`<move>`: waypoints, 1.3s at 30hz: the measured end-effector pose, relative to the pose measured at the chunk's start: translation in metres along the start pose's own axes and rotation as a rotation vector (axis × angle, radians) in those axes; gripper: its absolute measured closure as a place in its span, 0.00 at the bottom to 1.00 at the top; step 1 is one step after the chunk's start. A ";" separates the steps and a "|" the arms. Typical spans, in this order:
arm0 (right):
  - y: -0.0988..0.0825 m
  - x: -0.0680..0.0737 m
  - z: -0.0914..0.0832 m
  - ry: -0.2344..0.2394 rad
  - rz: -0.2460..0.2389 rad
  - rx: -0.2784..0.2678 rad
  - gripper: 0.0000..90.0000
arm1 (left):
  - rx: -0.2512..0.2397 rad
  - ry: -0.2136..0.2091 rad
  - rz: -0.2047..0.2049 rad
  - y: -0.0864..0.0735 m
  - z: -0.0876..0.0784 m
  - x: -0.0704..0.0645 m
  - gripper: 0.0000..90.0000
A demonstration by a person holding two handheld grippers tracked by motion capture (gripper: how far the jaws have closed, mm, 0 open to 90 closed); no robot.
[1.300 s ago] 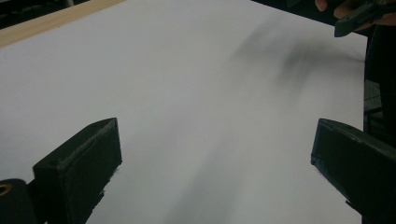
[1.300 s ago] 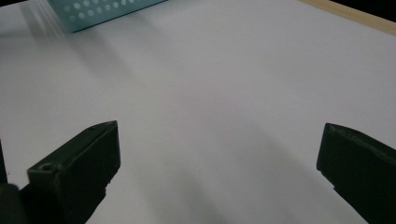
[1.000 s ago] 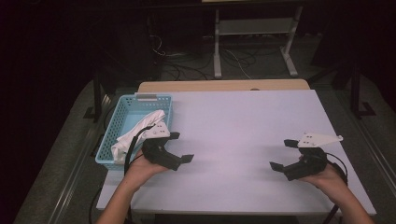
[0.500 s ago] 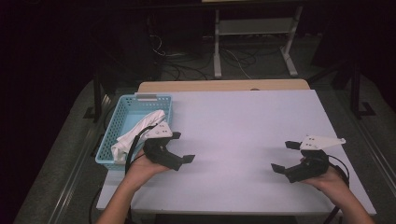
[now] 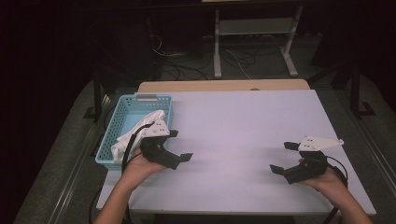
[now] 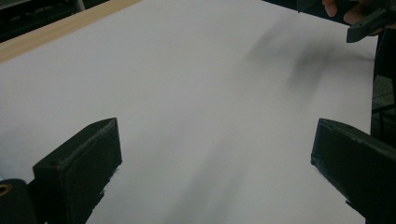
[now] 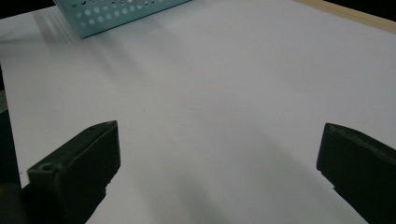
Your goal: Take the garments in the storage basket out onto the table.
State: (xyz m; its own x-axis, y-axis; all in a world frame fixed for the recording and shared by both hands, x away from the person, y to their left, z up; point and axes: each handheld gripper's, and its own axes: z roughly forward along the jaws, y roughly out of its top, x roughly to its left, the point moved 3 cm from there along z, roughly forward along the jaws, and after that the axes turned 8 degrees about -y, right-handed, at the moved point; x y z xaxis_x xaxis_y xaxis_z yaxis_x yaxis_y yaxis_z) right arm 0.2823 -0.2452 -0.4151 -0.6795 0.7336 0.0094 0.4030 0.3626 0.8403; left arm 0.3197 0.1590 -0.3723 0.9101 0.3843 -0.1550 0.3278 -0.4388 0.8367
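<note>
Two handheld black grippers hover low over the white worktop [image 5: 243, 121], both with jaws spread wide and nothing between them: the left gripper [image 5: 180, 145] at lower left of the high view, just beside the light blue perforated plastic basket [image 5: 122, 110], the right gripper [image 5: 283, 157] at lower right, well apart from it. Inside the basket lies a crumpled white cloth [image 5: 135, 133], draped toward its near end. It looks soft, light and limp, so pinching a raised fold near its upper edge should lift it cleanly.

cloth [image 5: 140, 128] in basket [image 5: 122, 111], table's [image 5: 243, 121] left.
</note>
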 end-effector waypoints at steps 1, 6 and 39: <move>0.000 0.001 0.000 0.002 -0.002 0.001 0.00 | 0.001 0.003 -0.001 0.000 0.000 0.000 0.01; 0.000 0.001 0.001 0.006 -0.004 0.001 0.00 | 0.010 0.000 -0.003 0.001 0.002 0.001 0.01; -0.002 0.002 0.005 0.016 0.001 -0.017 0.00 | 0.008 0.036 -0.023 0.009 -0.018 0.019 0.01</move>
State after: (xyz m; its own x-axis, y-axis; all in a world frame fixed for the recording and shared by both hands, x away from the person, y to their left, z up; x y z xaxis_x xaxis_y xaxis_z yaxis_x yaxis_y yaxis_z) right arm 0.2831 -0.2418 -0.4190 -0.6887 0.7248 0.0191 0.3935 0.3514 0.8495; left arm 0.3353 0.1772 -0.3583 0.8928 0.4230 -0.1550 0.3505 -0.4361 0.8288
